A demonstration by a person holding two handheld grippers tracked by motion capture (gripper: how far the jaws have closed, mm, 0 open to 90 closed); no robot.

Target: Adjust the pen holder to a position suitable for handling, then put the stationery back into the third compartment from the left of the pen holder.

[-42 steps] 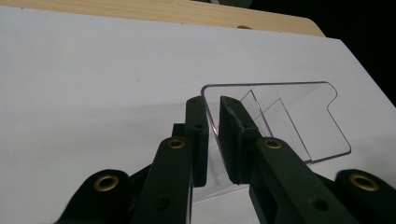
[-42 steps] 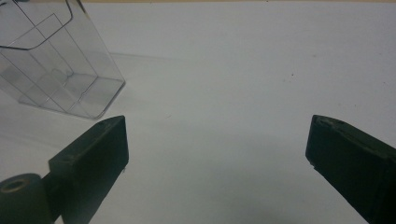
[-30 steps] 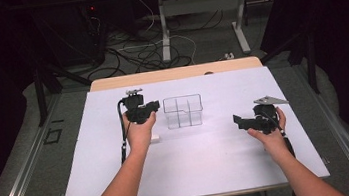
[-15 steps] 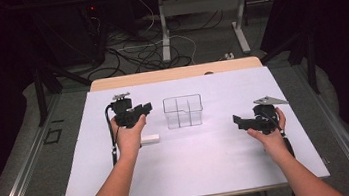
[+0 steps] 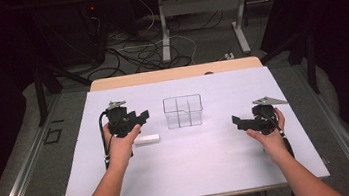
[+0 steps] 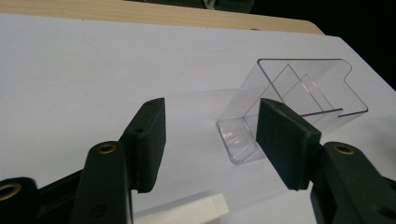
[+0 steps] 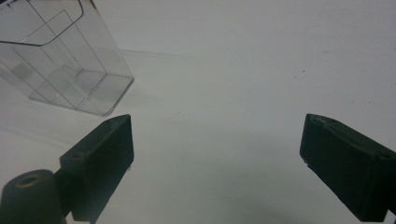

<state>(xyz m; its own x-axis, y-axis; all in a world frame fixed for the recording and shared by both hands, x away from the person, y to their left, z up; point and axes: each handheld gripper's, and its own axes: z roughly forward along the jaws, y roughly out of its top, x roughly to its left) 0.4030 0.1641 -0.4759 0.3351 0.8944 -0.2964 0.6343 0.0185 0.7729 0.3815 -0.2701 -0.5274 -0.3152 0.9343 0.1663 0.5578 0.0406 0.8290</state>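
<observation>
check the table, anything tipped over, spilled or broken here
Nothing stands out. The clear divided container stands upright and empty near the middle of the white table, with no visible cracks. A small white block lies flat beside the left gripper, whose jaws have just been opening with nothing between them. The right gripper hangs open.

White-topped table (image 5: 191, 171) with clear divided box (image 5: 183, 111), small white block (image 5: 146, 139)

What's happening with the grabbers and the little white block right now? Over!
Left gripper open, jaws just been opening, nothing between them. Right gripper open, empty. White block flat on table beside left hand. Clear divided box stands apart; nothing in the way.
</observation>
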